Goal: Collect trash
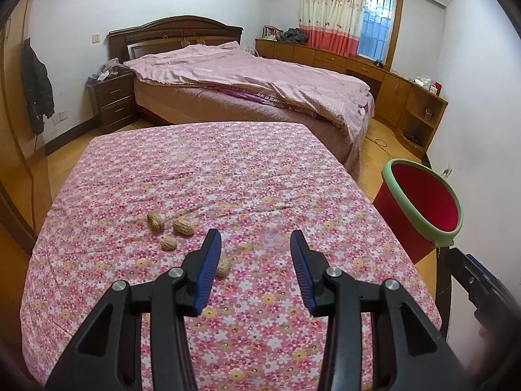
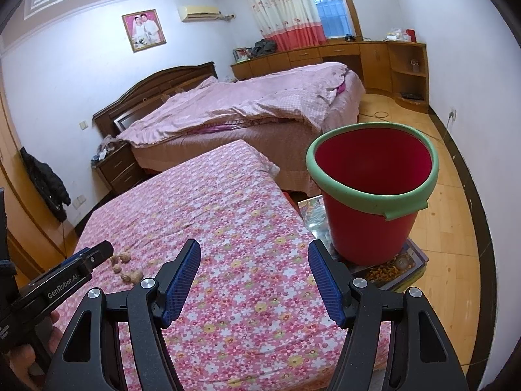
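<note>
Jaws wide apart on both sides, nothing held, as we hover over the floral cloth (image 1: pixel 247 176). Our left gripper (image 1: pixel 255 244) hangs just above the peanut shells (image 1: pixel 169 228), three in a loose cluster ahead-left and a fourth (image 1: pixel 224 267) tucked beside the left finger. Our right gripper (image 2: pixel 254 254) sits near the table's right edge, and the red bucket (image 2: pixel 371 228) with its green rim stands just off it.
</note>
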Demonstrator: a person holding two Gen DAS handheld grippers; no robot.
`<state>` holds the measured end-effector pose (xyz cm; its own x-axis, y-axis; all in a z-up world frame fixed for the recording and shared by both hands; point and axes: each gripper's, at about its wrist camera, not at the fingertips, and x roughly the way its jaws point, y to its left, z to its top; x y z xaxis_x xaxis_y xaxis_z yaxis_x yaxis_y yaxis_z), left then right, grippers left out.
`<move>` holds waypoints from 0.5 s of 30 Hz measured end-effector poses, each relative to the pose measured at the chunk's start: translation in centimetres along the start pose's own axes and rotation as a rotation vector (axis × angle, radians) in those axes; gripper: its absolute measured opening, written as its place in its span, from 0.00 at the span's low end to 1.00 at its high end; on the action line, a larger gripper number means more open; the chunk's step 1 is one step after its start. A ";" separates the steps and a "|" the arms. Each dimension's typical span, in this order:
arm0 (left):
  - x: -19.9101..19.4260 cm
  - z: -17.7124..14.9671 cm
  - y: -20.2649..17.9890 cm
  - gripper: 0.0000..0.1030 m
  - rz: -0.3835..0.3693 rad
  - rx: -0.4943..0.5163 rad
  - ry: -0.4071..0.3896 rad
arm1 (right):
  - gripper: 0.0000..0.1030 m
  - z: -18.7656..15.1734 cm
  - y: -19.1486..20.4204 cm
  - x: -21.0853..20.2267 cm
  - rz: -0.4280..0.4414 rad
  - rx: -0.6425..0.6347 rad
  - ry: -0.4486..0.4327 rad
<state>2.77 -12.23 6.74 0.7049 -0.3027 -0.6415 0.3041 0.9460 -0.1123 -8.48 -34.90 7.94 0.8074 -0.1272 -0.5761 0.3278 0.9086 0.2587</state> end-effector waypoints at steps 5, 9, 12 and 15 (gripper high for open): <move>-0.1 0.0 -0.1 0.43 0.004 0.003 -0.003 | 0.68 0.0 -0.1 0.0 0.000 0.005 0.000; -0.1 0.0 -0.1 0.43 0.006 0.005 -0.003 | 0.68 0.0 -0.2 0.0 -0.001 0.008 0.002; -0.1 0.0 -0.1 0.43 0.007 0.005 -0.004 | 0.68 0.0 -0.4 0.0 -0.001 0.009 0.005; -0.1 0.0 -0.1 0.43 0.007 0.005 -0.003 | 0.68 0.0 -0.5 0.1 -0.001 0.011 0.007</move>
<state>2.70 -12.31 6.78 0.7091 -0.2966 -0.6397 0.3022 0.9475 -0.1043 -8.59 -35.35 7.77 0.8036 -0.1251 -0.5819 0.3341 0.9039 0.2670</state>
